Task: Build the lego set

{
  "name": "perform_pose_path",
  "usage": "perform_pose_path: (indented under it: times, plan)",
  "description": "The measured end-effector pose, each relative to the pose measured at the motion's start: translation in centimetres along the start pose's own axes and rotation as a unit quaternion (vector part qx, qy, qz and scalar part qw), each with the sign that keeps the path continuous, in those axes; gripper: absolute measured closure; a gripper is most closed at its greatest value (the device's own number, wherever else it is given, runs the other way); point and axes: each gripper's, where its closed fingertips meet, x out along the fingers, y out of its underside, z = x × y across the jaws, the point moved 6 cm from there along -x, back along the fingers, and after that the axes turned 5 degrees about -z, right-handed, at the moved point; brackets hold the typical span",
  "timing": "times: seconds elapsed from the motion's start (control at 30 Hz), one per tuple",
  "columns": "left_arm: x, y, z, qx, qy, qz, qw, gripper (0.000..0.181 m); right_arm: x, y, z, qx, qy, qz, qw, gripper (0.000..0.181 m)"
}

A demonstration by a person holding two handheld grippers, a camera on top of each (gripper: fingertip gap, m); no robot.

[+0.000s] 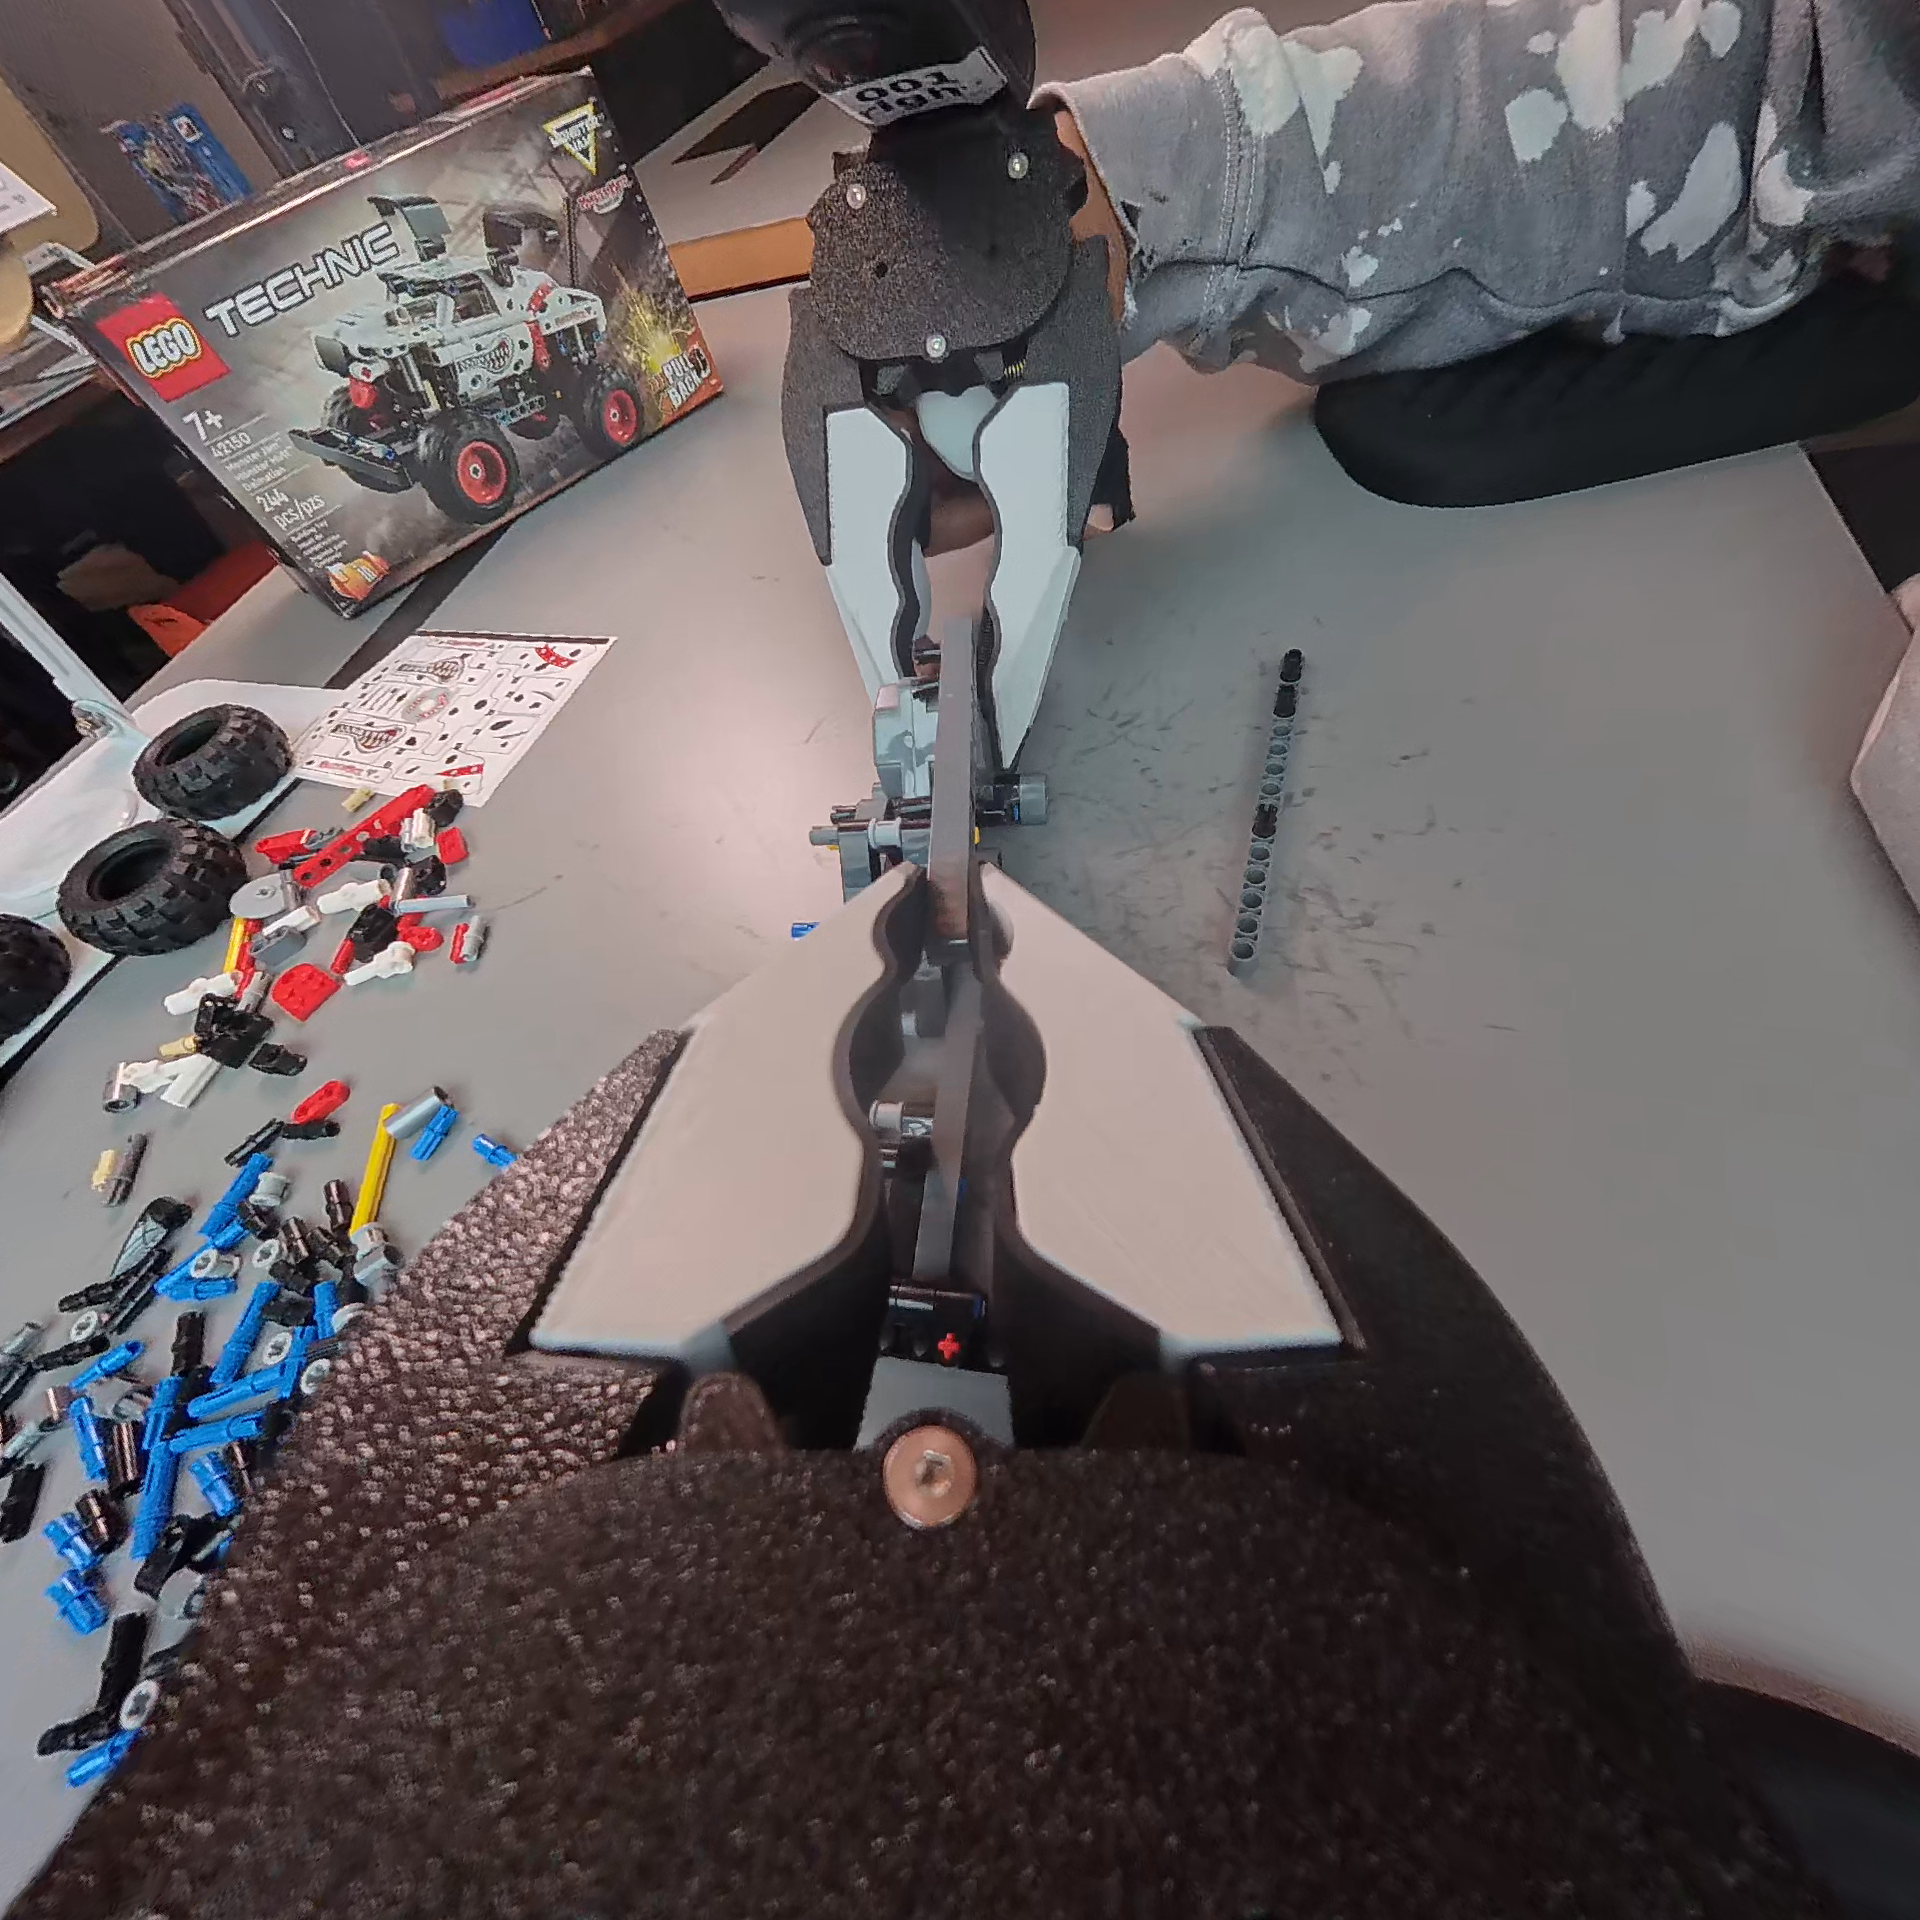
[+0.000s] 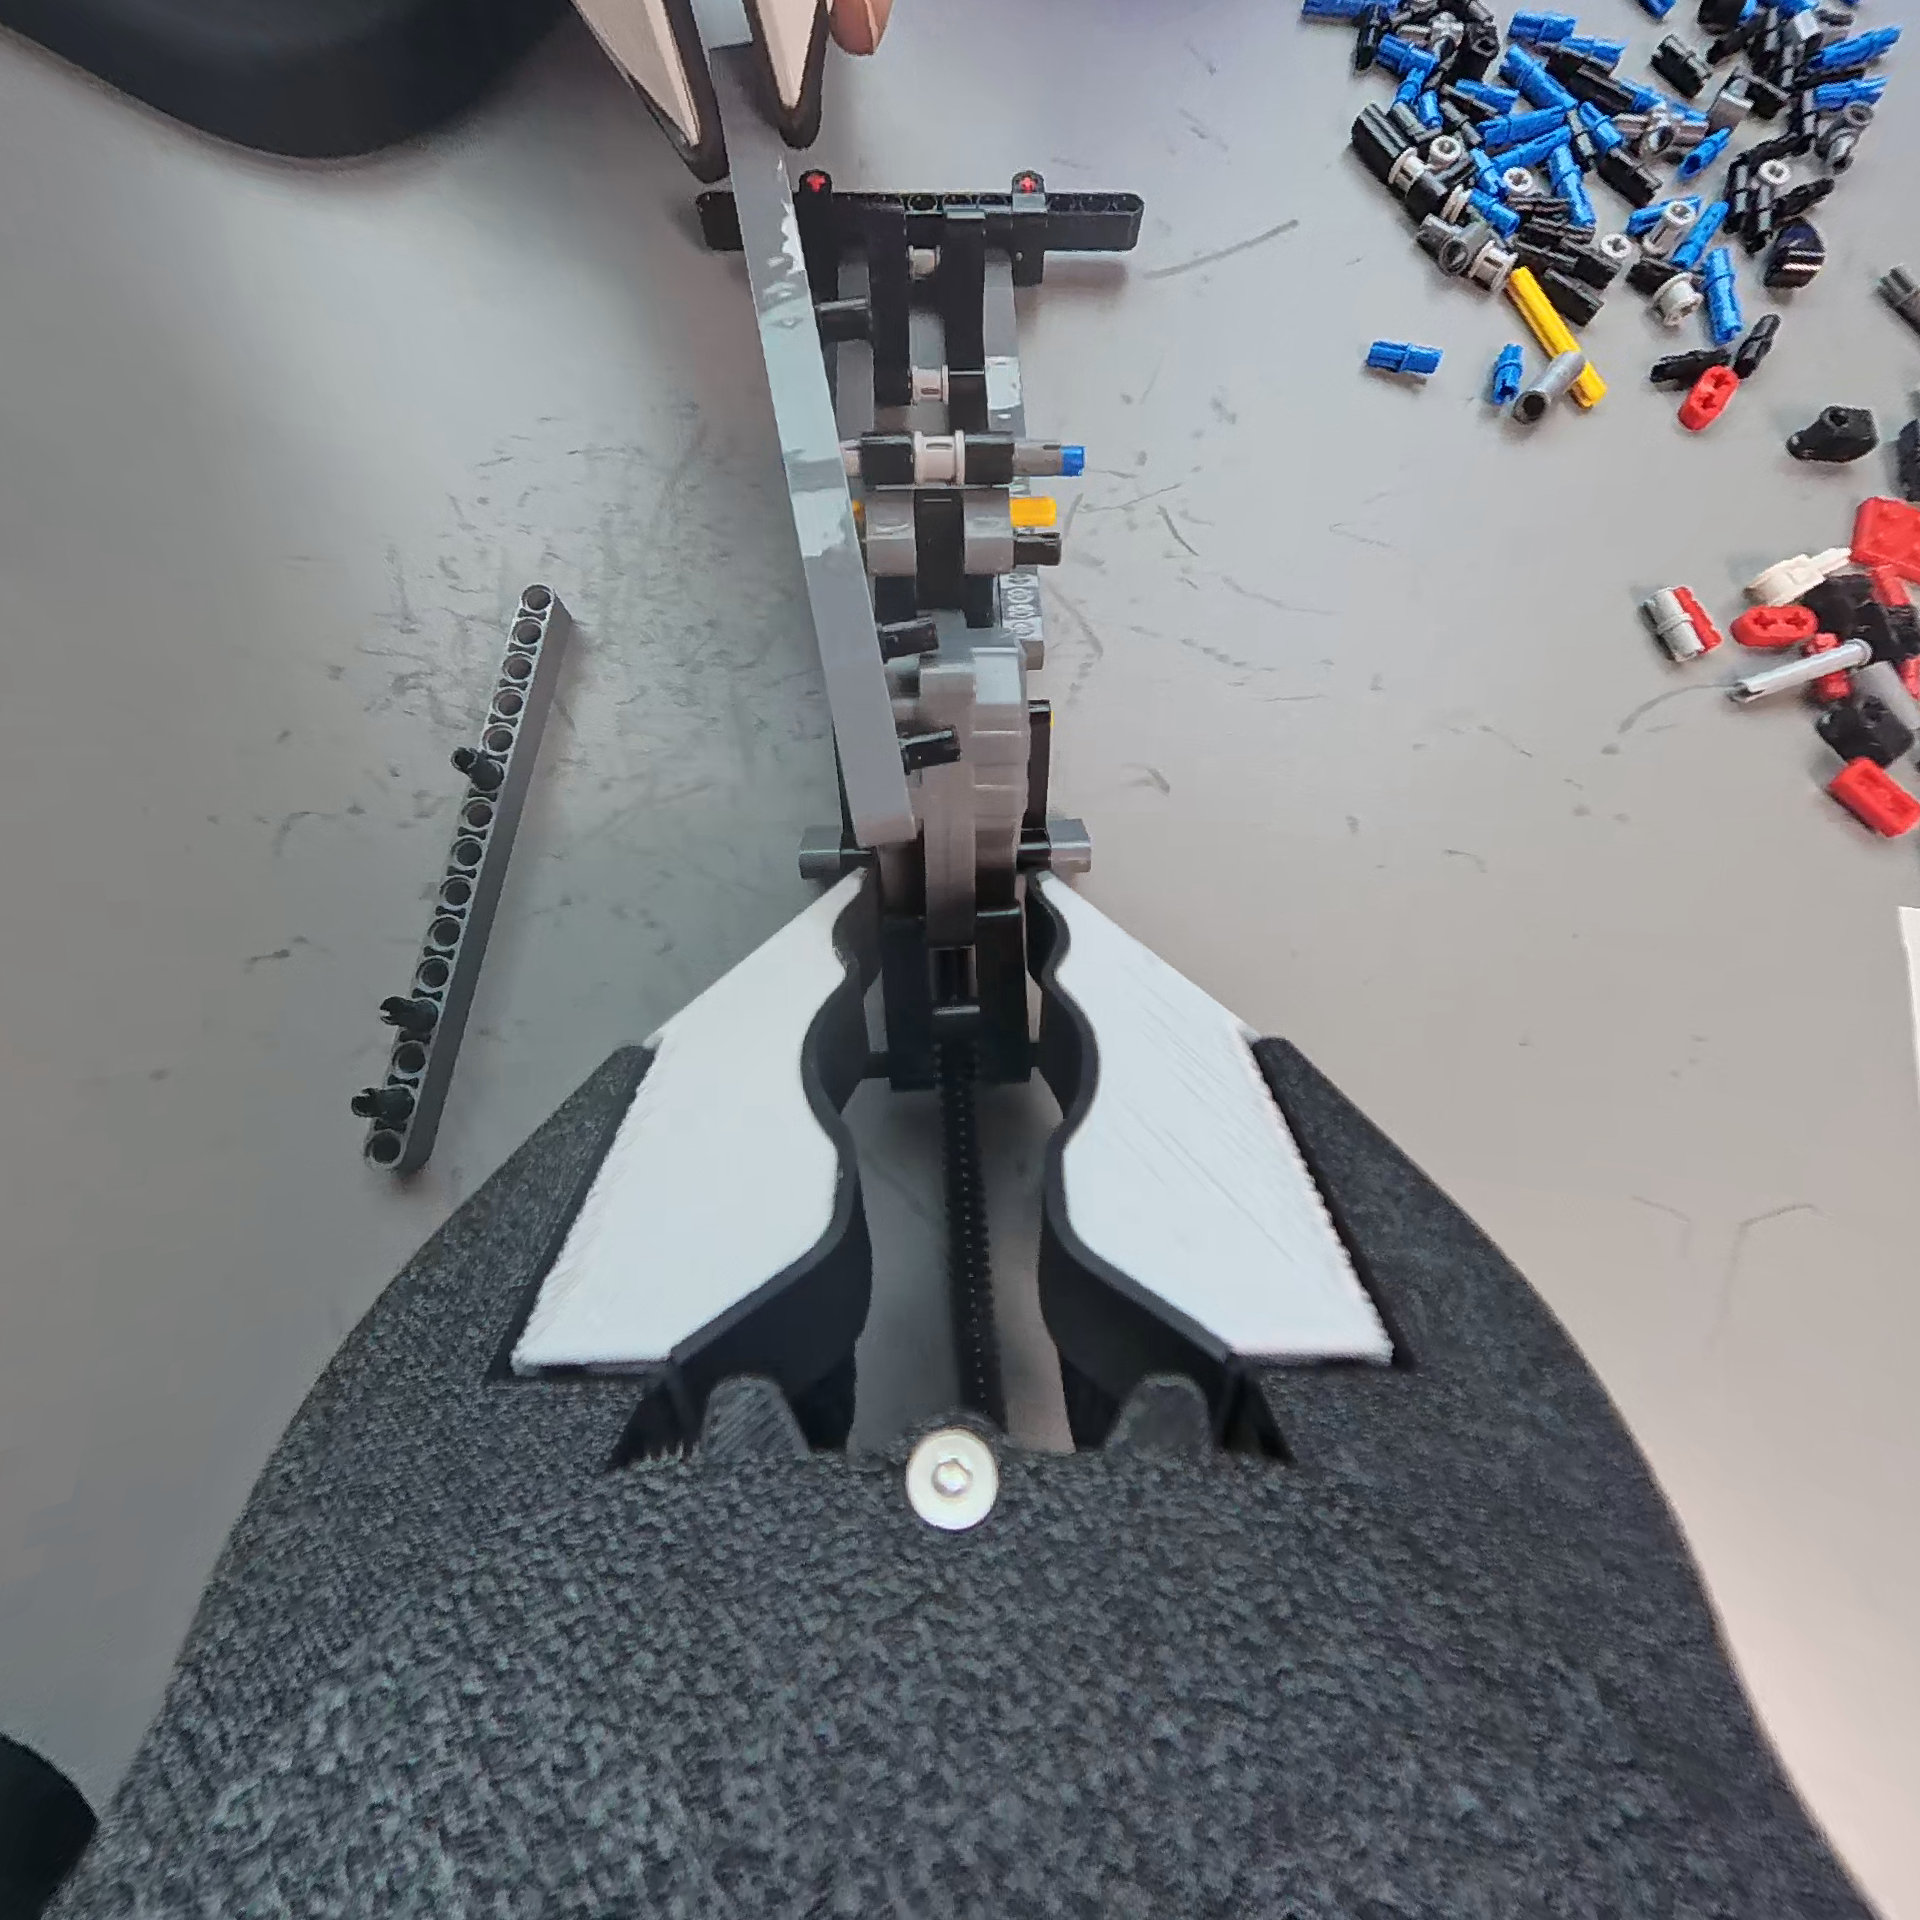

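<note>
Tyres point(image 1: 171, 831): 3 black ones at the far left edge of the left wrist view, on a white sheet.
Loose parts point(image 1: 239, 1195): blue, black, red and yellow pins and connectors strewn on the grey table point(image 1: 1455, 1195), left of the grippers.
Box point(image 1: 395, 343): the set's carton stands behind the parts, a sticker sheet point(image 1: 447, 717) flat in front of it.
Left gripper point(image 1: 951, 914): jaws nearly shut, pinching 1 end of a long grey beam point(image 1: 954, 790) held on edge.
Chassis point(image 2: 951, 582): partly built grey-and-black frame on the table between both grippers; the held beam lies slanted against its side.
Right gripper point(image 2: 951, 894): jaws part open, clamped on the chassis end.
Spare beam point(image 2: 473, 883): grey, with 3 black pins, lying alone beside the chassis.
Sleeve point(image 1: 1455, 177): mottled grey, behind the right gripper.
</note>
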Motion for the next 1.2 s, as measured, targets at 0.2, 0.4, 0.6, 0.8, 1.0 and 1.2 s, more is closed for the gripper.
perform_pose_path:
  times: [0.2,0.4,0.6,0.8,1.0,1.2]
  plan:
    - [-0.1,-0.2,0.0,0.006,-0.006,-0.003,1.0,0.172,-0.2,0.1,-0.1,-0.002,0.002,0.0,1.0,0.148]
    - [-0.4,-0.7,0.2,0.005,-0.014,-0.017,1.0,0.172,-1.8,-1.7,-0.1,0.0,0.004,-0.061,0.998,0.145]
    - [-0.6,-0.9,0.4,-0.01,-0.014,-0.036,0.999,0.172,-2.1,-3.3,0.7,-0.007,-0.017,-0.114,0.993,0.162]
    - [-0.8,-1.1,0.5,-0.011,-0.016,-0.042,0.999,0.172,-2.0,-3.3,0.7,-0.002,-0.023,-0.124,0.992,0.173]
    - [-0.4,-0.6,0.0,-0.009,0.006,-0.019,1.0,0.172,-2.3,-3.2,1.0,0.004,-0.04,-0.118,0.992,0.173]
    - [0.0,0.0,-0.7,-0.001,0.03,0.01,1.0,0.172,-2.1,-2.8,1.7,0.0,-0.054,-0.082,0.995,0.174]
